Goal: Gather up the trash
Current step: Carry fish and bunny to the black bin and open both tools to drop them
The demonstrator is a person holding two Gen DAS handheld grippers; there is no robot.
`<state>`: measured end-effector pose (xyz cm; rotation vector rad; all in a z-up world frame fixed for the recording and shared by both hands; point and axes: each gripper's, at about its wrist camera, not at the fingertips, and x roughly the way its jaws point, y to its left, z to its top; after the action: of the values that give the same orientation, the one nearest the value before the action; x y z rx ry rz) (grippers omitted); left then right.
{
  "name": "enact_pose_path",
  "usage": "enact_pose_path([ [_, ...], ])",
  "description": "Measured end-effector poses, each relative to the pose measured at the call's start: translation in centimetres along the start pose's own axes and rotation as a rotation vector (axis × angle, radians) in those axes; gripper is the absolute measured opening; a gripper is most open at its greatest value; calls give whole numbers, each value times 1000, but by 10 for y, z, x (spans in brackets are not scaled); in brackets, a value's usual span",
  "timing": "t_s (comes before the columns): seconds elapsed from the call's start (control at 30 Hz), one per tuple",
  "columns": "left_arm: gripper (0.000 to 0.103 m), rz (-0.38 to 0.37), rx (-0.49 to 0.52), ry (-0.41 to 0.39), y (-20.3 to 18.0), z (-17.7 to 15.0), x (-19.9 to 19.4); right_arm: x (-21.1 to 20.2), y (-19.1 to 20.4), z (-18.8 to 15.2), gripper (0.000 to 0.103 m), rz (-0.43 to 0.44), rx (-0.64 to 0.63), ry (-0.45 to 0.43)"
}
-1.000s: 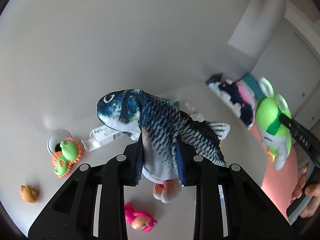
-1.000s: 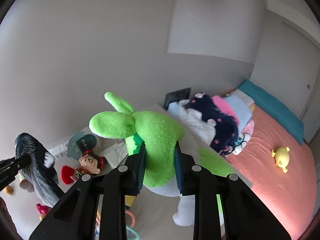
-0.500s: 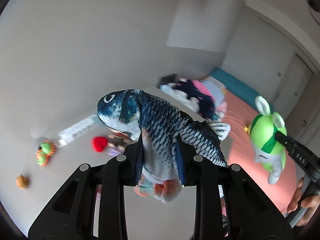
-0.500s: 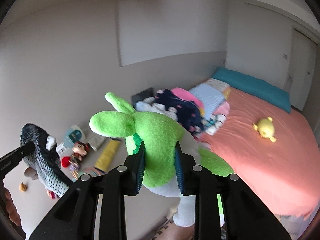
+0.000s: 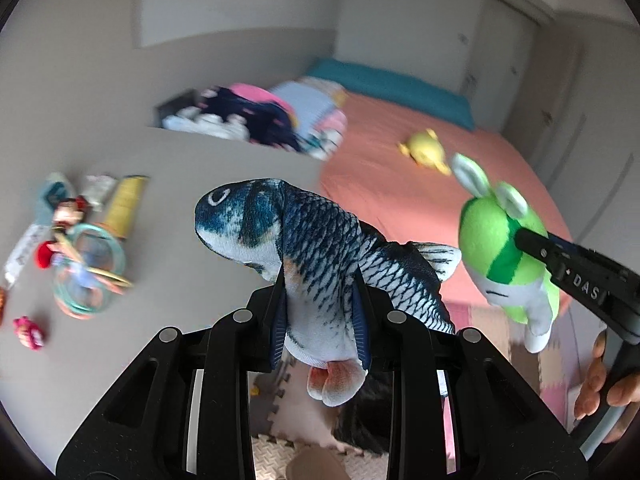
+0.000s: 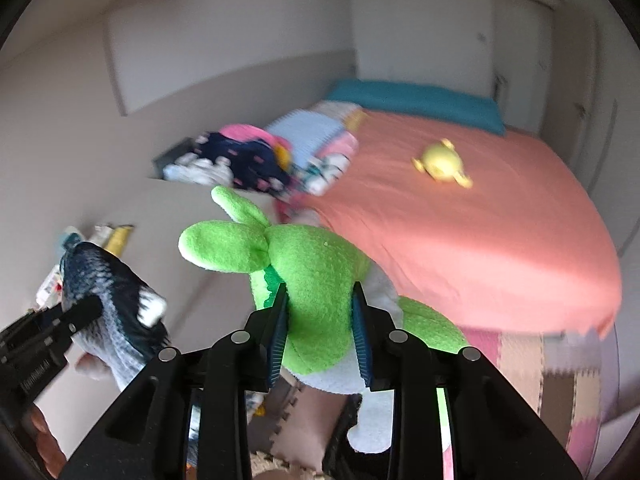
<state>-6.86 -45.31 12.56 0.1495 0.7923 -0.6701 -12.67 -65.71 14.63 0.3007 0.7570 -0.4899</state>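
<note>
A: Both grippers have swung across from the toy-strewn grey surface [image 5: 208, 184] toward the bed [image 5: 420, 184]

B: And the grips?

A: The left gripper [image 5: 320, 320] is clamped tight on the plush fish [image 5: 304, 248], held up above the floor mats; the right gripper [image 6: 320, 334] pinches the green plush [image 6: 316, 276] in the air beside it, near the bed, its jaws just eased slightly wider
</note>
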Motion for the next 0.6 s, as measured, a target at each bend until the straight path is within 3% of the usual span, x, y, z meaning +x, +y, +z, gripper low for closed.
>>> enact_pose_path([
  [0.4, 28, -83, 224, 217, -120, -78, 89, 40, -116, -84, 34, -84, 181, 171],
  [0.47, 35, -80, 249, 252, -135, -93, 100, 50, -132, -95, 36, -82, 211, 200],
  [0.5, 47, -83, 256, 269, -141, -100, 106, 55, -139, -100, 42, -80, 219, 219],
  [0.53, 71, -92, 265, 288, -148, -108, 113, 60, -143, -102, 53, -80, 222, 228],
  [0.57, 86, -101, 274, 292, -153, -114, 117, 62, -147, -105, 62, -87, 230, 228],
  [0.6, 97, -98, 279, 284, -153, -115, 117, 64, -150, -106, 80, -104, 241, 208],
])
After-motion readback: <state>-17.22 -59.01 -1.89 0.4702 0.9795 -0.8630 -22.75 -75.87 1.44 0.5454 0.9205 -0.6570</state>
